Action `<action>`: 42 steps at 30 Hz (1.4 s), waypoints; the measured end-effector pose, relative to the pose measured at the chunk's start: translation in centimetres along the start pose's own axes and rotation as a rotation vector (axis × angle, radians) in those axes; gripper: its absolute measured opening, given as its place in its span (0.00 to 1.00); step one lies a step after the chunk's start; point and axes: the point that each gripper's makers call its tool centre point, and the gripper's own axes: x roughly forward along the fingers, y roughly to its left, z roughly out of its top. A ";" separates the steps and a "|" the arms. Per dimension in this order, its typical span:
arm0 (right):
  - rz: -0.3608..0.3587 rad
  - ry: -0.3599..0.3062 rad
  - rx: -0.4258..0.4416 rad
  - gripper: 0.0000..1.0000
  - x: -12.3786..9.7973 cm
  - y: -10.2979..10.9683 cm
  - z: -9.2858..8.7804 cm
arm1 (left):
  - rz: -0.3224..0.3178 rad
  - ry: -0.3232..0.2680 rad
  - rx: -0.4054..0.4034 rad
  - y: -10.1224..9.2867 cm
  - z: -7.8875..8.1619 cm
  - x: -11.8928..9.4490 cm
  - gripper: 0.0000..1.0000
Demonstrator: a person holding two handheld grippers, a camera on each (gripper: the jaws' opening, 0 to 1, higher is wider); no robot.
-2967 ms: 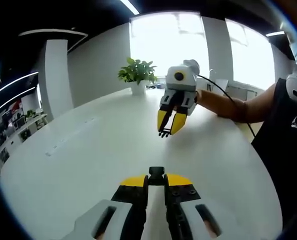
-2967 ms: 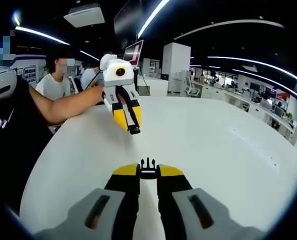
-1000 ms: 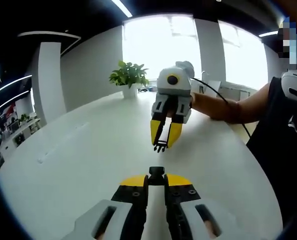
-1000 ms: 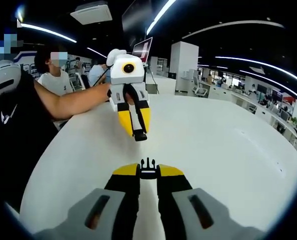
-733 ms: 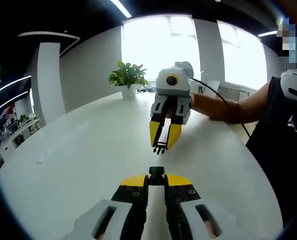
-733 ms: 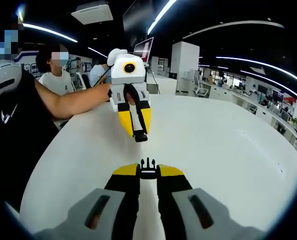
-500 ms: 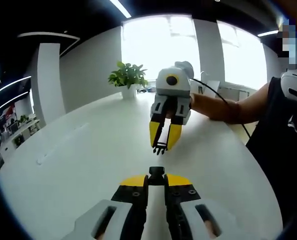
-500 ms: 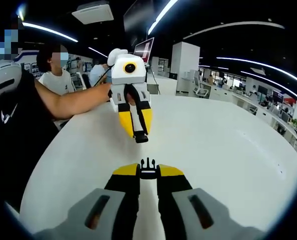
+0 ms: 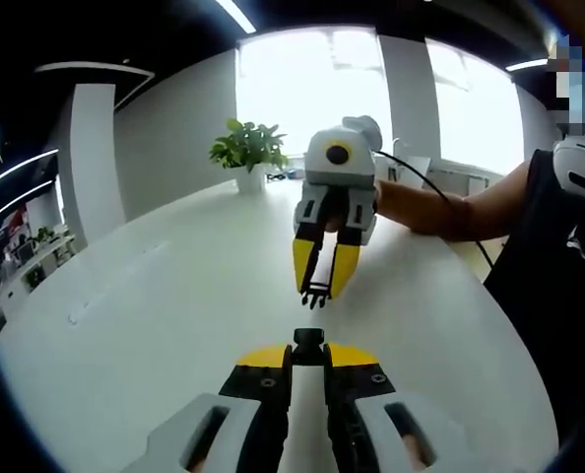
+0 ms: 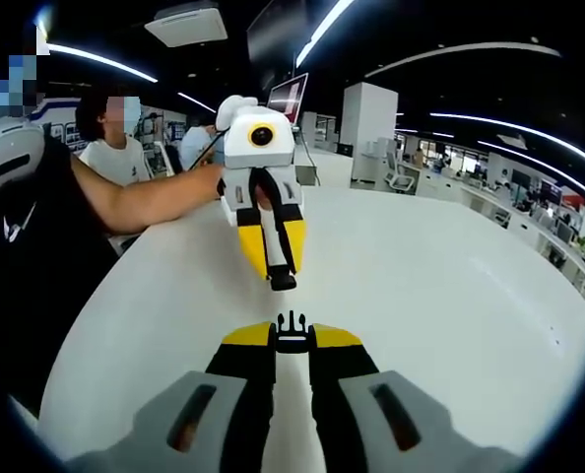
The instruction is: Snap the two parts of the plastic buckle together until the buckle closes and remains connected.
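Note:
My left gripper [image 9: 308, 355] is shut on the black socket half of the buckle [image 9: 308, 339], which pokes out past its yellow tips. Facing it, a short gap away, my right gripper [image 9: 318, 284] hangs above the white table [image 9: 155, 315], with the pronged half [image 9: 315, 295] pointing at the socket. In the right gripper view, my right gripper [image 10: 292, 342] is shut on the pronged half [image 10: 292, 325]. There my left gripper [image 10: 278, 268] holds the socket half [image 10: 283, 282] just above the prongs. The two halves are apart.
A potted plant [image 9: 245, 153] stands at the table's far edge by bright windows. The holder's arm [image 9: 450, 209] and dark torso [image 9: 558, 296] fill the right side. A seated person [image 10: 110, 148] and a monitor [image 10: 291, 99] lie beyond the table [image 10: 450, 286].
The two grippers have drawn nearer each other over three seconds. Each opposite gripper now sits lower and larger in view, and the gap between the buckle halves has shrunk.

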 end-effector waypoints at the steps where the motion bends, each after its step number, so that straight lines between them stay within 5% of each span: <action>1: 0.001 0.000 -0.002 0.11 0.0 0.1 0.0 | -0.002 0.001 0.000 0.0 0.0 0.0 0.11; 42: 0.033 -0.023 -0.034 0.11 0.3 0.3 0.6 | -0.041 -0.019 0.020 -0.4 0.4 0.4 0.11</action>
